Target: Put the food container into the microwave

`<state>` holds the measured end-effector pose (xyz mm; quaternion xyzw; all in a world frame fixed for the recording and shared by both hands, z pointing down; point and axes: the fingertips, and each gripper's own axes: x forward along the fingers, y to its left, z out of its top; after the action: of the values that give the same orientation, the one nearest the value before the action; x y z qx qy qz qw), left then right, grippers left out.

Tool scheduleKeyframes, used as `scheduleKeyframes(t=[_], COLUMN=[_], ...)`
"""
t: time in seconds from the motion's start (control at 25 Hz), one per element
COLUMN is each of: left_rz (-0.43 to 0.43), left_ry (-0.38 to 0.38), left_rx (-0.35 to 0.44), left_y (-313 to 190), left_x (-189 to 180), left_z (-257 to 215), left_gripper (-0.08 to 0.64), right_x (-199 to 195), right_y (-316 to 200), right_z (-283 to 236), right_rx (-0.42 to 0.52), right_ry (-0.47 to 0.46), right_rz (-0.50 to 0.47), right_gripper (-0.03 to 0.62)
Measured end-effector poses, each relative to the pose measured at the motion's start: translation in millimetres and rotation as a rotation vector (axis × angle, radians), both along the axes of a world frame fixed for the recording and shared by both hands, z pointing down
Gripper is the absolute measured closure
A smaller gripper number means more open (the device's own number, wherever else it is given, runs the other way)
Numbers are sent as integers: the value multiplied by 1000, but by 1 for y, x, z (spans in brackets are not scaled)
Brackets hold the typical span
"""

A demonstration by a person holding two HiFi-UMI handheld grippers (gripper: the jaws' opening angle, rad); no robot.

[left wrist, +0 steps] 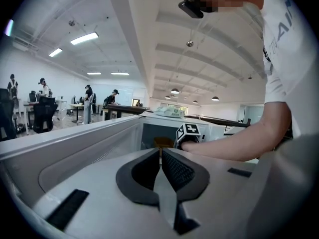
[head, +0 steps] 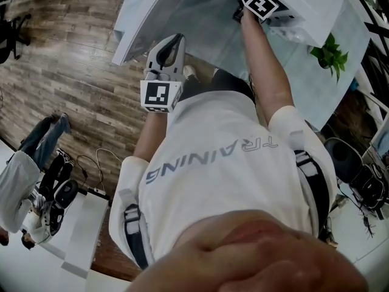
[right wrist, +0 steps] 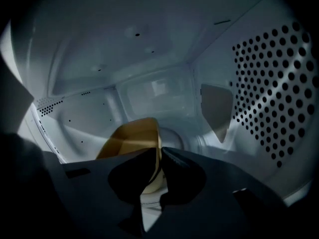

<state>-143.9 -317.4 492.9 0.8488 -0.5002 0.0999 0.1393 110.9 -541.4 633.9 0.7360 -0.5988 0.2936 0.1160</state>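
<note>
presently catalogued, largest item first.

- wooden floor [head: 73, 72]: brown planks, shown at the left of the head view.
- microwave [head: 316, 2]: white, seen at the top of the head view. its inside is shown in the right gripper view, pale and dim, with a perforated wall [right wrist: 279, 93] at the right.
- microwave door [head: 152, 17]: swung open to the left of the cavity. it is seen as a long pale panel in the left gripper view.
- left gripper [left wrist: 160, 151]: held just beside the open door, outside the cavity. its jaws are pressed together with nothing between them. whether the door is touched cannot be told from these views.
- right gripper [right wrist: 160, 151]: reached well inside the cavity at the end of an outstretched arm. its jaws are clamped on the rim of the food container.
- food container [right wrist: 130, 138]: yellow-brown, open-topped and tilted. it is held low inside the microwave, in front of the back wall. it is possibly resting on the cavity floor, though the dim view leaves this unsure. it is also glimpsed as a small brown shape in the left gripper view.
- plant [head: 331, 53]: green leaves, set to the right of the microwave.
</note>
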Motion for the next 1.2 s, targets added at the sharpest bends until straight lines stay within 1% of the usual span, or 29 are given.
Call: scheduleKeyframes(t=[0.16,0.32,0.48,0.68,0.8,1.0,1.12,1.2], left_rz=[10,3,23,17,21,29,34,36], left_ry=[-12,-1,-25,-21,-19,-1,2,3], left_rx=[-30,-2,6,19,24,12,1,14], left_y=[3,-1,1,2,3,7,13,14], left_x=[0,1,3,2,4,8,12,13], left_z=[4,-1,0,-1,-3,-3,-2,-4], left_gripper=[517,517,517,517,517,517,517,517], right_x=[-3,-5,-3,-3,-7,-14,-17,-21], right_y=[-1,-1,1,4,6,16,24,30], right_z=[-1,-4,-7,-14,-17,-23,-24,-26], right_rx=[4,8,15,32,49,51,55,57], right_ry=[-1,5,14,19,24,14,-9,-15], right_rz=[-25,-31,-26,-37,-61,-79,-99,-117], right_gripper=[527,485,437,383,374,374,373,374])
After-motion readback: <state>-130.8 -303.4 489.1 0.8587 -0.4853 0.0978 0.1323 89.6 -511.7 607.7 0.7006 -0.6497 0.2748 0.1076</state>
